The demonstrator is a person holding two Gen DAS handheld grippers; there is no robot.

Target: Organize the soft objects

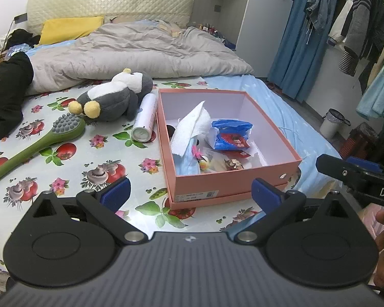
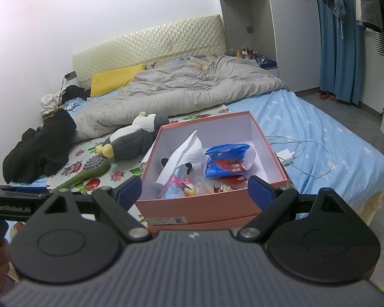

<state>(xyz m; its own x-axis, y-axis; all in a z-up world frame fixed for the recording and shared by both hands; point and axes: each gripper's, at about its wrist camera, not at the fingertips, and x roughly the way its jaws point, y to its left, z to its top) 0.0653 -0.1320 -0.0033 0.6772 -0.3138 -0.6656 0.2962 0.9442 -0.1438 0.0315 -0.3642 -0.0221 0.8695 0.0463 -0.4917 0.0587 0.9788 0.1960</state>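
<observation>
Toys and soft things are the job here, and most of them already sit in the pink box on the bed. The box is open at the top, so things can be dropped in from above. Inside it lie a white paper towel, a blue packet and some small toys, all piled near the front and left side, so the back corner looks free. The stuffed penguin is not in yet. It lies on its side on the flowery sheet, just to the left of the box, with its yellow feet pointing toward the camera. A white can lies between the penguin and the box, touching the box wall or very close to it. A green brush lies further left; it looks hard, so it likely stays out. The left gripper has its fingers spread as wide as they go and holds nothing. It points down at the near edge of the box. The right gripper is also wide open and empty, and it hangs just in front of the box too. Both seem held open and low so one can reach for the penguin, which is fat and needs a wide grab. A grey blanket is bunched at the far end of the bed.
</observation>
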